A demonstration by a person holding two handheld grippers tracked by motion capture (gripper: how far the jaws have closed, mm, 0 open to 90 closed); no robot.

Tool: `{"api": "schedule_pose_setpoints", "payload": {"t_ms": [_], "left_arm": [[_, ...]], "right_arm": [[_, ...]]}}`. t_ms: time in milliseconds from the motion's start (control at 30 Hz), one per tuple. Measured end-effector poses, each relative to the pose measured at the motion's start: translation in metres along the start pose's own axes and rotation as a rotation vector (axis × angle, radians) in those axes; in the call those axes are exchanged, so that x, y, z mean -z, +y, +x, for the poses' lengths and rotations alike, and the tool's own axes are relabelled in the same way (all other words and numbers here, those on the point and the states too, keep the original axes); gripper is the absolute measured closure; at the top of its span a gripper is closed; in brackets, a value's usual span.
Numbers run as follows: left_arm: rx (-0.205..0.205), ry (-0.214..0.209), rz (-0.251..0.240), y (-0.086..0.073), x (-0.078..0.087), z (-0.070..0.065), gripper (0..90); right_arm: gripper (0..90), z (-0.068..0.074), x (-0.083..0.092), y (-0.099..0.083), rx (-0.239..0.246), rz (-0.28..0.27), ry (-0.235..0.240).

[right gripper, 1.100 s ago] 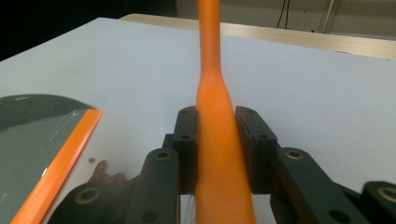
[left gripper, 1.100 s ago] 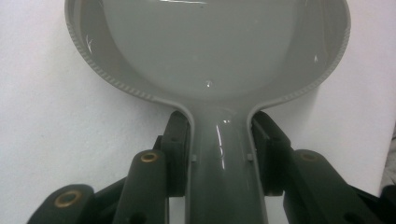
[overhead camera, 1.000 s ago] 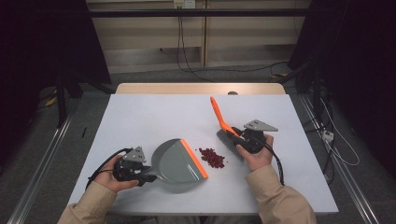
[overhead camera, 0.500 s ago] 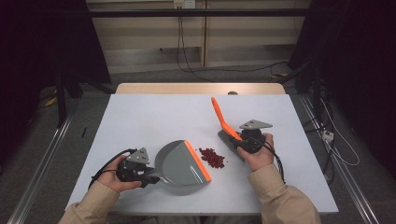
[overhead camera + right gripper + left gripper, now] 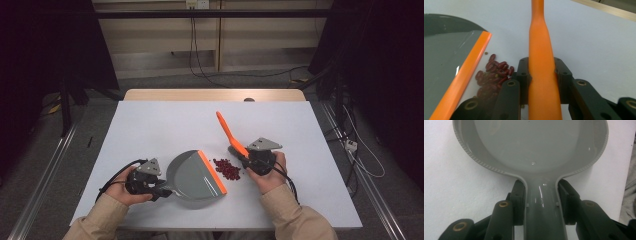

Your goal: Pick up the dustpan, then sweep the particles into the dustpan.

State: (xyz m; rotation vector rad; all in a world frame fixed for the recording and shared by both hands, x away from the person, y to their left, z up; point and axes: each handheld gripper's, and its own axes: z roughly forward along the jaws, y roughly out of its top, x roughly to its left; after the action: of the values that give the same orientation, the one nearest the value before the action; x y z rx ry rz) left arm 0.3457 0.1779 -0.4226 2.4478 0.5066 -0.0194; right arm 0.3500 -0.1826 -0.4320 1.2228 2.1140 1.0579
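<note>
the person is sitting at the white table (image 5: 150, 125) with a tool in each hand. the left gripper (image 5: 159, 187) is pinching the grey handle of the dustpan (image 5: 192, 175), which is lying flat on the table with its orange lip (image 5: 212, 172) turned toward the pile of red beans (image 5: 227, 169). the right gripper (image 5: 246, 156) is clamping the orange handle of the brush (image 5: 227, 129) just on the far side of the beans from the dustpan, and the handle is slanting up and away from the person.

the high view is giving the whole layout: dustpan, then beans just off its lip, then the brush, all near the person's edge of the table. the beans are resting on the table, none on the pan that i can see.

the left gripper view is showing what that one cannot: the two black pads are pressing against either side of the pan's neck (image 5: 544, 215), and the pan's bowl (image 5: 531, 145) is looking bare. the right gripper view is showing the jaws squeezed onto the brush handle (image 5: 541, 75), with the beans (image 5: 494, 75) heaped beside the orange lip (image 5: 461, 75), a few nearly touching it. the brush's bristles are hidden below the jaws.
</note>
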Motion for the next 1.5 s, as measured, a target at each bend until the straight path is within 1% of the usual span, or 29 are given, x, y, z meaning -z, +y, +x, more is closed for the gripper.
{"api": "schedule_pose_setpoints", "payload": {"t_ms": [67, 200, 233, 300, 433, 533, 633, 667, 733, 800, 833, 1000, 1133, 1233, 1267, 1300, 1367, 1400, 1500], "left_arm": [[-0.001, 0.000, 0.001, 0.000, 0.000, 0.000, 62.6], [-0.005, -0.005, 0.006, 0.000, -0.002, -0.001, 62.4], [-0.011, -0.007, 0.015, 0.000, -0.003, -0.002, 62.3], [-0.005, -0.009, 0.009, 0.000, -0.004, -0.004, 62.3], [-0.030, -0.025, 0.019, 0.002, -0.006, -0.007, 62.4], [-0.040, -0.036, 0.027, 0.004, -0.008, -0.010, 62.3], [-0.033, -0.036, 0.021, 0.005, -0.010, -0.010, 62.3], [-0.034, -0.035, 0.026, 0.005, -0.009, -0.010, 62.3], [-0.024, -0.043, 0.018, 0.004, -0.009, -0.009, 62.3], [-0.024, -0.046, 0.013, 0.004, -0.010, -0.009, 62.2], [-0.018, -0.036, 0.014, 0.005, -0.009, -0.009, 62.2], [-0.015, -0.039, 0.013, 0.005, -0.010, -0.009, 62.2], [-0.010, -0.045, 0.012, 0.006, -0.011, -0.009, 62.2], [-0.011, -0.050, 0.020, 0.006, -0.012, -0.009, 62.2], [-0.009, -0.055, 0.014, 0.006, -0.012, -0.009, 62.2], [-0.010, -0.051, 0.023, 0.007, -0.012, -0.009, 62.2], [-0.009, -0.049, 0.020, 0.008, -0.013, -0.009, 62.2], [-0.008, -0.049, 0.019, 0.008, -0.013, -0.010, 62.2], [-0.005, -0.058, 0.023, 0.009, -0.014, -0.010, 62.1]], "right_arm": [[71.2, 0.004, 0.000, 0.000, 0.011, 0.000, -0.015], [71.1, 0.002, 0.000, -0.001, -0.004, -0.009, -0.015], [71.2, 0.002, 0.000, -0.001, -0.006, -0.009, -0.011], [71.1, 0.002, 0.001, -0.001, -0.003, -0.008, -0.012], [71.1, 0.004, 0.001, -0.001, 0.001, -0.010, -0.014], [71.1, 0.004, 0.001, -0.002, -0.001, -0.013, -0.013], [71.1, 0.006, 0.001, -0.002, -0.005, -0.013, -0.016], [71.1, 0.007, 0.001, -0.002, -0.005, -0.013, -0.021], [71.1, 0.008, 0.001, -0.002, -0.006, -0.016, -0.020], [71.1, 0.009, 0.000, -0.002, -0.004, -0.017, -0.020], [71.1, 0.010, 0.000, -0.003, -0.005, -0.019, -0.024], [71.0, 0.017, 0.000, -0.003, -0.009, -0.020, -0.026], [71.0, 0.020, -0.001, -0.003, -0.032, -0.027, -0.026], [70.9, 0.024, -0.001, -0.002, -0.039, -0.030, -0.019], [70.9, 0.026, -0.002, -0.002, -0.042, -0.030, -0.014], [71.0, 0.027, -0.002, -0.002, -0.042, -0.029, -0.015], [71.0, 0.029, -0.002, -0.001, -0.051, -0.035, -0.006], [71.0, 0.030, -0.002, -0.001, -0.052, -0.036, -0.009], [70.9, 0.034, -0.003, -0.001, -0.065, -0.044, -0.003]]}}
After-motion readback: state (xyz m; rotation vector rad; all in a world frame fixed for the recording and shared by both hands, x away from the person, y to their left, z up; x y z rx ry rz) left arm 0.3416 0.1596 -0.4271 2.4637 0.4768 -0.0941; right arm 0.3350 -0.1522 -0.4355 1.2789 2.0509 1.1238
